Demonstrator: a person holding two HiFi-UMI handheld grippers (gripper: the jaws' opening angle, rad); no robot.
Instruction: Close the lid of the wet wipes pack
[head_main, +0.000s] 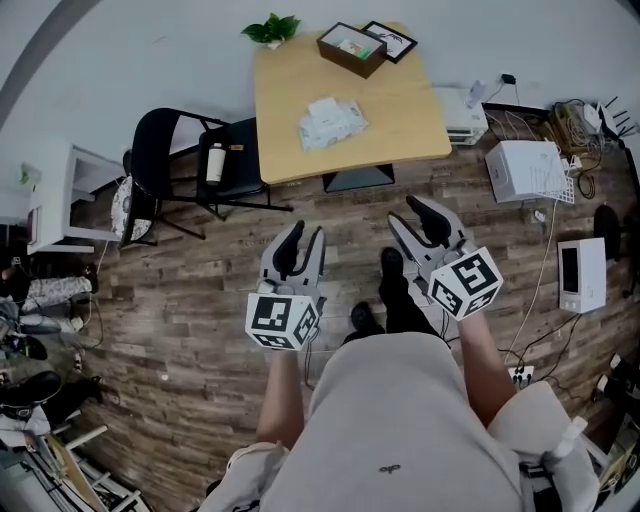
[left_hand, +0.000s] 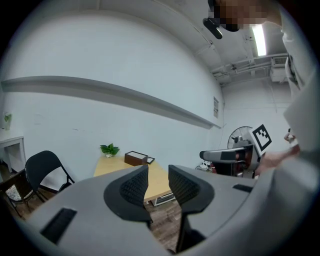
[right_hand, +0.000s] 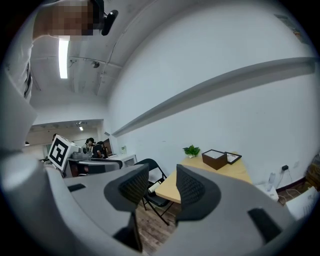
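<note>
Lying near the middle of the wooden table (head_main: 400, 110), the wet wipes pack (head_main: 332, 122) looks soft, light, prone to sliding: steady one end, press the lid flat. Left gripper (head_main: 306, 240) and right gripper (head_main: 412, 215) hover short of the table, jaws apart, empty.

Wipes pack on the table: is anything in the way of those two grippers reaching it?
Nothing visible does. The left gripper and right gripper are open and empty over bare floor, short of the table. The wipes pack lies alone mid-table; the box sits beyond it, the chair off to the left.
</note>
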